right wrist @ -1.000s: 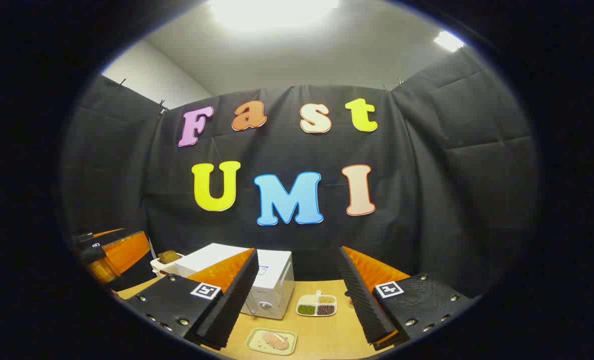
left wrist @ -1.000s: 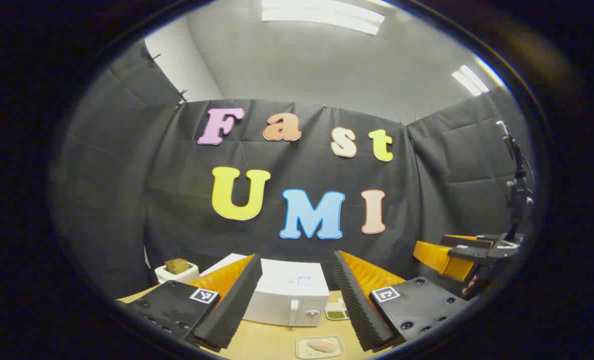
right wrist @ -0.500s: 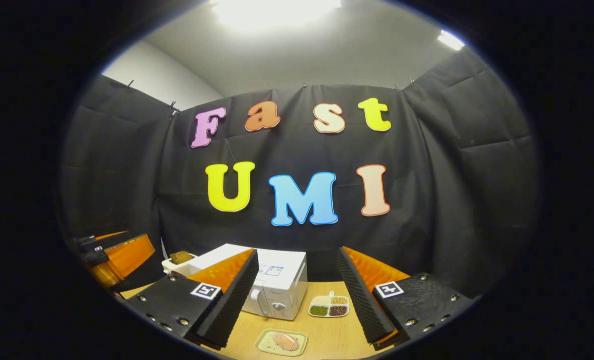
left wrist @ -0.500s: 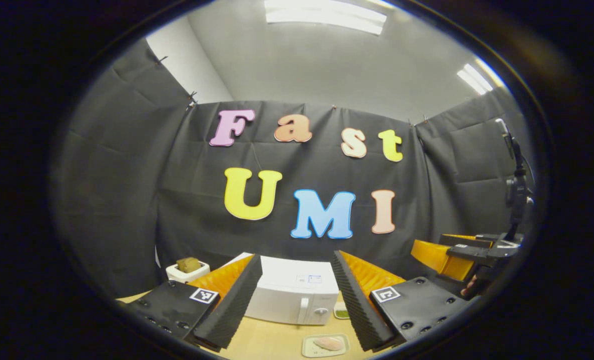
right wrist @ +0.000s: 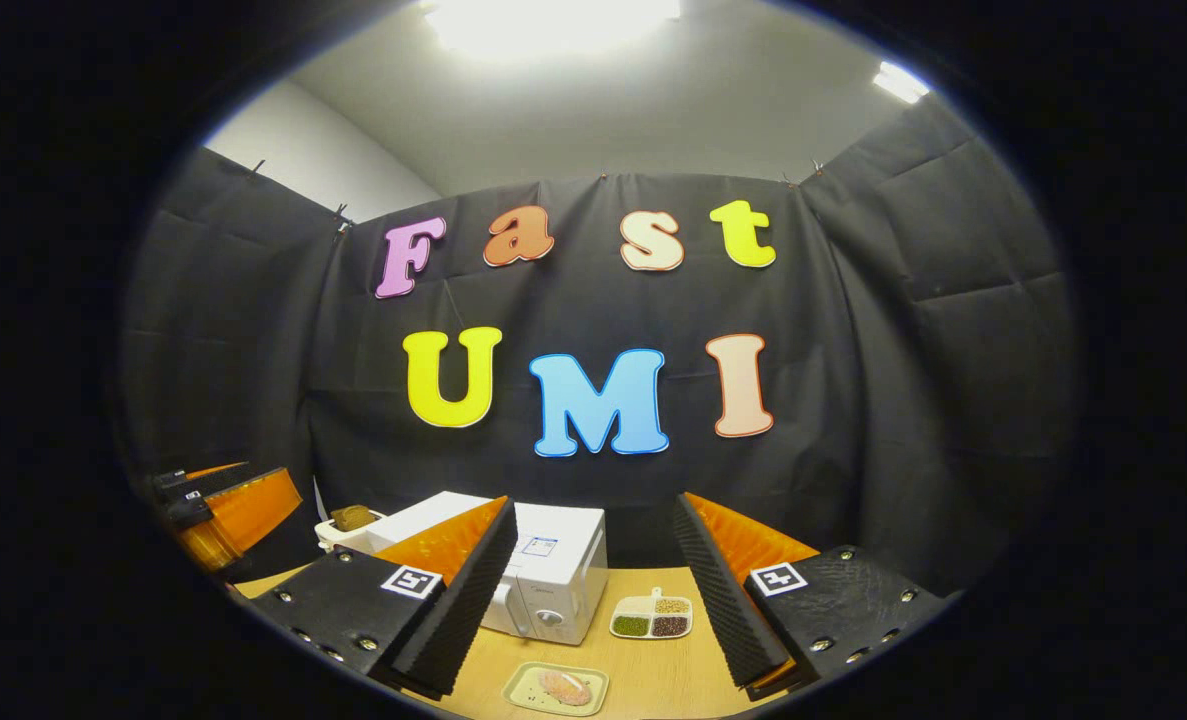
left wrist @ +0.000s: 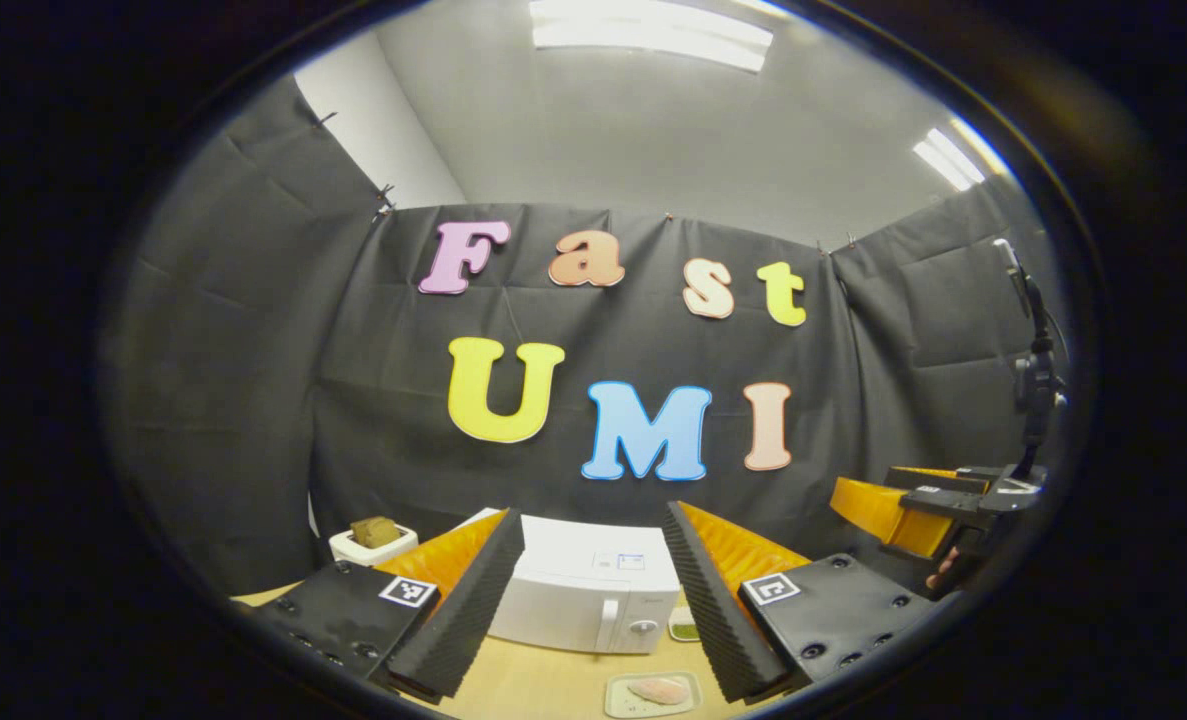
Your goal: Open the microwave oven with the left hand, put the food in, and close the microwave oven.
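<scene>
A white microwave (left wrist: 593,600) stands on the wooden table, door shut, its handle and knob at the right of its front; it is also in the right gripper view as microwave (right wrist: 553,570). In front of it lies a small pale plate with a pink piece of food (left wrist: 657,690), seen too as food (right wrist: 563,687). My left gripper (left wrist: 593,600) is open, held well above and short of the microwave, nothing between its fingers. My right gripper (right wrist: 593,600) is open as well, empty. Each gripper appears at the edge of the other's view: right gripper (left wrist: 913,505), left gripper (right wrist: 228,510).
A white toaster with a brown slice (left wrist: 373,540) sits left of the microwave. A divided dish of grains (right wrist: 651,618) lies to the microwave's right. A stand with a device (left wrist: 1033,380) rises at the far right. Table surface (right wrist: 643,675) shows in front.
Both views have shifted a little: the microwave and plate sit slightly further right in each than a second ago. Both grippers stay open and empty.
</scene>
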Motion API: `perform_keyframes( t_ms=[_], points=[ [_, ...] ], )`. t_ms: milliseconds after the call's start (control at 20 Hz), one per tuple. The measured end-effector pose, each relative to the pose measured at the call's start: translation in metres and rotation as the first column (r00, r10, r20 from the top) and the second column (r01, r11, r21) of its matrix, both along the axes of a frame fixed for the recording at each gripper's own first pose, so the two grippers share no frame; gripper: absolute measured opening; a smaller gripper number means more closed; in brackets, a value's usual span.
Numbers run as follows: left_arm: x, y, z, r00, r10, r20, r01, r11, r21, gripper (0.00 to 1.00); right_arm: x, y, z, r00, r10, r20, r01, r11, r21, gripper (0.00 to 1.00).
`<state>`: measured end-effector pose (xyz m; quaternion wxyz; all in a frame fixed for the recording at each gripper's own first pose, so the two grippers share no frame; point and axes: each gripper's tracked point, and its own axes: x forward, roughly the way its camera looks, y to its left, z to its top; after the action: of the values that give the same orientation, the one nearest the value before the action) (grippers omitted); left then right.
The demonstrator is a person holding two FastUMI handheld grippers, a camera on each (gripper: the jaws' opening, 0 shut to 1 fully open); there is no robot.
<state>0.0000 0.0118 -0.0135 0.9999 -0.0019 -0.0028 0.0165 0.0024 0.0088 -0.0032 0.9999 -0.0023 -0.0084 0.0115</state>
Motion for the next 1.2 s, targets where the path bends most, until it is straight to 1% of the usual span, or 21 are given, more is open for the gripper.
perform_keyframes(
  t_ms=[150,200,250,300,400,450,500,550,650,700,750,800,850,900,950,1000,1100,1150,1200],
  points=[
    [0.018,-0.007,-0.024,0.999,-0.036,-0.028,0.036,0.999,-0.012,0.93,-0.007,-0.014,-0.007,0.999,-0.038,-0.006,0.037,0.999,-0.019,0.96],
    [0.026,-0.011,-0.033,0.998,-0.052,-0.033,0.051,0.999,-0.017,0.96,-0.01,-0.018,-0.013,0.999,-0.051,-0.014,0.05,0.998,-0.026,0.96],
    [0.034,-0.015,-0.042,0.997,-0.07,-0.033,0.069,0.997,-0.022,0.96,-0.013,-0.023,-0.017,0.998,-0.061,-0.024,0.06,0.998,-0.031,0.96],
    [0.042,-0.022,-0.054,0.995,-0.099,-0.029,0.098,0.995,-0.029,0.99,-0.016,-0.029,-0.022,0.997,-0.073,-0.034,0.072,0.997,-0.033,0.96],
    [0.059,-0.035,-0.079,0.986,-0.164,-0.031,0.162,0.985,-0.062,0.98,-0.022,-0.037,-0.032,0.994,-0.087,-0.06,0.086,0.996,-0.027,0.96],
    [0.07,-0.033,-0.098,0.983,-0.176,-0.044,0.173,0.983,-0.068,0.95,-0.026,-0.041,-0.035,0.993,-0.097,-0.072,0.096,0.995,-0.022,0.96],
    [0.081,-0.031,-0.116,0.983,-0.176,-0.059,0.172,0.983,-0.06,0.98,-0.029,-0.047,-0.04,0.99,-0.114,-0.082,0.112,0.993,-0.026,0.96],
    [0.094,-0.028,-0.138,0.981,-0.173,-0.086,0.169,0.985,-0.045,0.95,-0.033,-0.052,-0.043,0.987,-0.131,-0.093,0.128,0.991,-0.035,0.96],
    [0.12,-0.022,-0.186,0.974,-0.162,-0.157,0.16,0.987,-0.026,0.95,-0.041,-0.062,-0.051,0.98,-0.163,-0.114,0.159,0.986,-0.046,0.96],
    [0.131,-0.022,-0.209,0.968,-0.164,-0.19,0.162,0.986,-0.024,0.92,-0.045,-0.067,-0.053,0.977,-0.178,-0.121,0.174,0.984,-0.047,0.96],
    [0.143,-0.023,-0.225,0.963,-0.174,-0.208,0.172,0.985,-0.025,0.99,-0.048,-0.072,-0.053,0.973,-0.193,-0.125,0.189,0.981,-0.047,0.96],
    [0.154,-0.024,-0.236,0.961,-0.177,-0.212,0.179,0.984,-0.011,0.95,-0.052,-0.077,-0.054,0.97,-0.206,-0.128,0.201,0.979,-0.044,0.96],
    [0.163,-0.02,-0.25,0.958,-0.172,-0.228,0.181,0.983,0.018,0.95,-0.055,-0.081,-0.055,0.966,-0.219,-0.133,0.216,0.976,-0.042,0.96],
    [0.171,-0.019,-0.264,0.953,-0.171,-0.249,0.184,0.982,0.033,0.99,-0.058,-0.087,-0.056,0.962,-0.238,-0.136,0.234,0.971,-0.046,0.96],
    [0.179,-0.019,-0.281,0.948,-0.171,-0.269,0.186,0.982,0.031,0.92,-0.06,-0.093,-0.057,0.956,-0.257,-0.139,0.252,0.966,-0.052,0.96],
    [0.186,-0.016,-0.296,0.942,-0.164,-0.294,0.18,0.983,0.028,0.93,-0.062,-0.098,-0.058,0.951,-0.274,-0.143,0.268,0.962,-0.056,0.96],
    [0.192,-0.006,-0.327,0.932,-0.14,-0.336,0.153,0.988,0.014,0.99,-0.065,-0.103,-0.06,0.943,-0.296,-0.152,0.29,0.955,-0.057,0.96],
    [0.196,-0.003,-0.337,0.927,-0.133,-0.351,0.144,0.99,0.003,0.96,-0.066,-0.104,-0.06,0.941,-0.301,-0.157,0.296,0.954,-0.057,0.96],
    [0.2,-0.001,-0.345,0.923,-0.127,-0.364,0.139,0.99,0.006,0.95,-0.067,-0.105,-0.061,0.938,-0.306,-0.161,0.3,0.952,-0.058,0.96]
  ],
)
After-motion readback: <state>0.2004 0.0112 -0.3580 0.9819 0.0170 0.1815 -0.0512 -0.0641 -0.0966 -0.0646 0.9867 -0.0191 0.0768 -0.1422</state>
